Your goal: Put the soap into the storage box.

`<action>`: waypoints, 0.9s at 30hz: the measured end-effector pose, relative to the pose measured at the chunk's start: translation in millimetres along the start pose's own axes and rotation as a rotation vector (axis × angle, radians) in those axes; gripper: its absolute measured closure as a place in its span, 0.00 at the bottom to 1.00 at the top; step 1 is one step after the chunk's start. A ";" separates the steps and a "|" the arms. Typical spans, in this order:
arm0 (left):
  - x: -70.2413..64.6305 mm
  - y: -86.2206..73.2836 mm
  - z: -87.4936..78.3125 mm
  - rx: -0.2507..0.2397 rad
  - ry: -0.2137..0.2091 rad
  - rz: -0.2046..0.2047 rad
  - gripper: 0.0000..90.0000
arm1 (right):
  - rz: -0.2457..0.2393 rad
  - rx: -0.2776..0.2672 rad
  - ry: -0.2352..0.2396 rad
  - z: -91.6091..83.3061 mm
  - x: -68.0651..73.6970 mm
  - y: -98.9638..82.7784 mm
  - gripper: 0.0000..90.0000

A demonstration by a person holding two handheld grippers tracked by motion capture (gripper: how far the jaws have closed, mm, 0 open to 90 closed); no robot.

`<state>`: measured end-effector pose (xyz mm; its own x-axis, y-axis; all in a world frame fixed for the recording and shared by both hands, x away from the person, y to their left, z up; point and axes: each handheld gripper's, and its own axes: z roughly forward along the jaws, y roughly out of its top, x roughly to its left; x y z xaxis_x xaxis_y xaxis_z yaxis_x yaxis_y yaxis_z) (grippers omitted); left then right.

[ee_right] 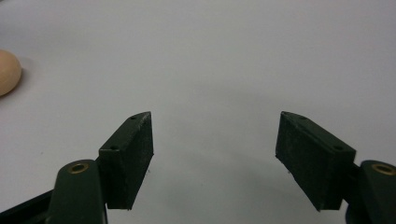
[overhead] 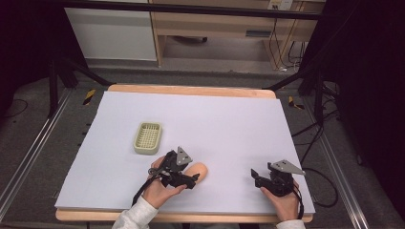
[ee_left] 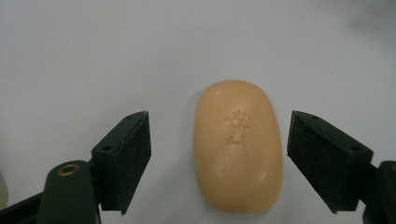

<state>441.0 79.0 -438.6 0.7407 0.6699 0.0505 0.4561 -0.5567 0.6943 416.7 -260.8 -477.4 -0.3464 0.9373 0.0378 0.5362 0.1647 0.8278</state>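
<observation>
Soap bar (ee_left: 238, 146) lay flat on white sheet (overhead: 229, 124), long axis running w/ left gripper (ee_left: 218, 158), jaws spread either side, not touching. Right gripper (ee_right: 213, 158) spread, nothing between.

The high view looks down and forward over the tabletop (overhead: 229, 119). Both gripper views look closely along it, sharing the soap bar (ee_left: 238, 147).

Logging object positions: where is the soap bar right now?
The soap bar lies on the white table, between the open left tool's jaws, near-right of the basket.
</observation>
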 end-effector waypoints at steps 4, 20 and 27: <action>-2.1 -0.5 4.3 0.013 -0.003 0.006 0.24 | 0.006 0.004 0.010 0.1 0.6 0.2 0.31; -7.0 -0.4 19.0 0.063 -0.019 0.020 0.28 | 0.002 0.014 0.016 -0.1 0.7 1.0 0.35; -9.2 -1.7 25.7 0.087 -0.028 0.028 0.31 | 0.002 0.016 0.016 0.1 1.0 0.9 0.35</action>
<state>446.1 61.1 -458.6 0.7667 0.6402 0.0478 0.4756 -0.6164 0.6275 417.0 -259.7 -476.7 -0.3574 0.9327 0.0487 0.5490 0.1676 0.8188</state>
